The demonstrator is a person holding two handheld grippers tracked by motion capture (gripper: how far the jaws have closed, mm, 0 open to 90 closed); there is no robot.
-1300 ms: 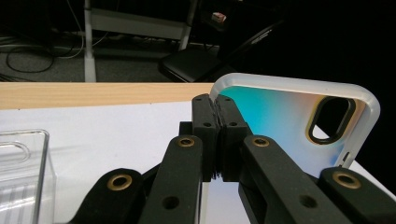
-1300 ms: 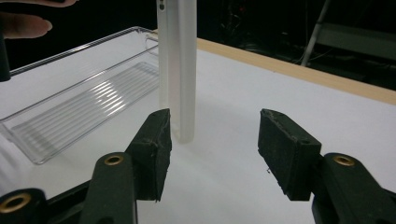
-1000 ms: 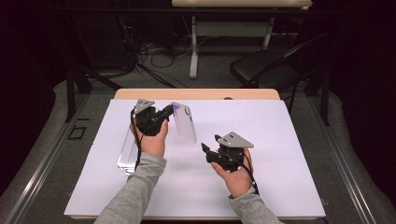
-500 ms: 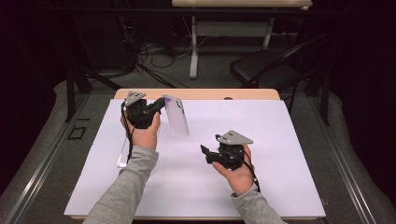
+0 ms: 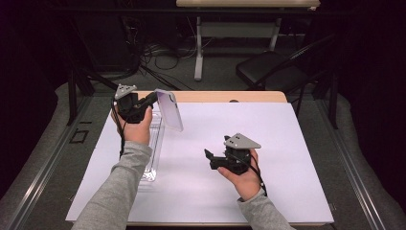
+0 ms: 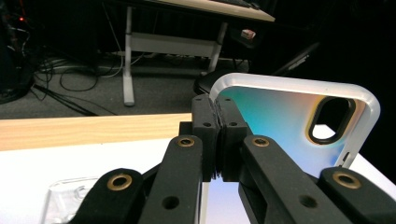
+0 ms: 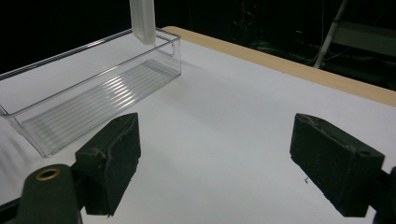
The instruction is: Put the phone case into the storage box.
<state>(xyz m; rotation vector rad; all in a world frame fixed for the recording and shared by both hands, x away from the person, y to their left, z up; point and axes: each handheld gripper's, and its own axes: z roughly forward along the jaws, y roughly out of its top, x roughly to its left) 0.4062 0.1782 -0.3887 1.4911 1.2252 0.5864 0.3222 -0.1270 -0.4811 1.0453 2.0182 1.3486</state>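
White table [image 5: 287, 143], phone case [image 5: 170, 109] pinched in left claw [image 5: 154, 98], above clear bin [image 5: 154, 143]

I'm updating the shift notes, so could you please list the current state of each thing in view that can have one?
Left tool: shut on the phone case's edge, lifted off the table.
Phone case: held in the air, above the far end of the clear bin.
Clear bin: lying on the white table cover, nothing inside.
Right tool: open, jaws have just been widening, nothing between them.
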